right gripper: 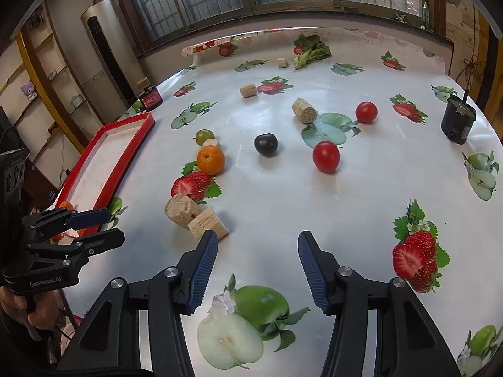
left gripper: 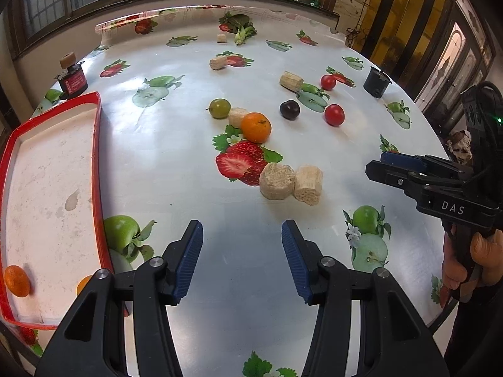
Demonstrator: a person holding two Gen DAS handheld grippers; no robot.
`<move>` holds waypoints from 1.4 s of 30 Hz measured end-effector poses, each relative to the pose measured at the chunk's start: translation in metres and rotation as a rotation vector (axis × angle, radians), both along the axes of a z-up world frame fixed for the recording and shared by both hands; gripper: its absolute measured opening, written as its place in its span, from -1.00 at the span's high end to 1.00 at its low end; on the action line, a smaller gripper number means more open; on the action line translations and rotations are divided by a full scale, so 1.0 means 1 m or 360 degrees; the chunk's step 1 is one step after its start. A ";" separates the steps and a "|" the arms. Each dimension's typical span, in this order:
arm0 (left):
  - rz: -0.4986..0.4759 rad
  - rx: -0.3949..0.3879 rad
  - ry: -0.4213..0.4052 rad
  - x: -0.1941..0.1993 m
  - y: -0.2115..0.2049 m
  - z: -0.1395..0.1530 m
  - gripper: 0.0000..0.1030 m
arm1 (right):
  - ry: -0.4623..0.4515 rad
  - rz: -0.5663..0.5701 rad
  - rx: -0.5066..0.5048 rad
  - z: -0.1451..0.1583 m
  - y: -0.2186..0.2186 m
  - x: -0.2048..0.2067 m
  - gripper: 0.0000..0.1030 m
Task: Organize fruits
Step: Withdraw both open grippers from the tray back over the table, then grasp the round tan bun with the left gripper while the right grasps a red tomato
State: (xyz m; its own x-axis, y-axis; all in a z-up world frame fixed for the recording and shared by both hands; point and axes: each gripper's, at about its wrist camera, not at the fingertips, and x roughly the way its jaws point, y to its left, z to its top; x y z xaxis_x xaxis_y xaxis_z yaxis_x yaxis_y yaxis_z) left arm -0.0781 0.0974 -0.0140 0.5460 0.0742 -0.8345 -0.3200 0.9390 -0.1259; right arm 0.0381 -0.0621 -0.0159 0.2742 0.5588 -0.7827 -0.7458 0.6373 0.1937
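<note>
While the left wrist camera looked along its own fingers, the left tongs (left gripper: 242,262) stood wide apart with nothing between them, above the worktop (left gripper: 195,188) and its fruit-printed cloth. To their left lay a red-rimmed tray (left gripper: 97,144) with a small orange (left gripper: 17,281) in its near corner and a second orange fruit (left gripper: 84,283) half hidden behind the tongs' arm. On the cloth ahead sat an orange (left gripper: 256,127) touching a pale cork-like block (left gripper: 238,117), with a green fruit (left gripper: 220,108) just beside that block, a dark plum (left gripper: 290,109) to the right, and two red tomatoes (left gripper: 334,115) (left gripper: 328,82) beyond it. Two more pale blocks (left gripper: 277,181) (left gripper: 309,184) lay touching each other nearer the camera. At the right edge the right tongs (left gripper: 374,164) showed side-on, so their gap could not be judged from here. From the right wrist camera, the right tongs (right gripper: 257,265) were spread wide and empty over a printed apple, the nearest pale block (right gripper: 209,222) just beyond the left finger. The orange (right gripper: 210,160), plum (right gripper: 266,144) and near tomato (right gripper: 326,156) lay ahead, well apart from the tray (right gripper: 132,154), and a black cylinder (right gripper: 458,122) stood far right. The left tongs (right gripper: 110,224) appeared open beside the tray's near end.
</note>
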 end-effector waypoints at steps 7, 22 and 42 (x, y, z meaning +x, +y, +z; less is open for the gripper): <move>-0.0060 0.0097 0.0010 0.018 -0.008 -0.005 0.02 | 0.0003 -0.0054 -0.0002 -0.004 -0.003 0.018 -0.08; -0.0161 -0.0057 0.0074 0.076 -0.009 -0.036 0.27 | 0.0018 -0.0170 0.0026 -0.012 0.009 0.068 -0.08; -0.0072 -0.0055 -0.0036 0.037 0.014 -0.015 0.35 | -0.0038 -0.0169 -0.0035 -0.024 0.046 0.081 0.40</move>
State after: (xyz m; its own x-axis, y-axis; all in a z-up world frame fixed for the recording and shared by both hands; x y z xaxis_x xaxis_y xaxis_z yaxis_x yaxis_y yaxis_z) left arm -0.0413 0.1111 -0.0289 0.5671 0.0204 -0.8234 -0.2740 0.9474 -0.1652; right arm 0.1187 -0.0162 -0.0397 0.3495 0.5083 -0.7871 -0.6782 0.7168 0.1617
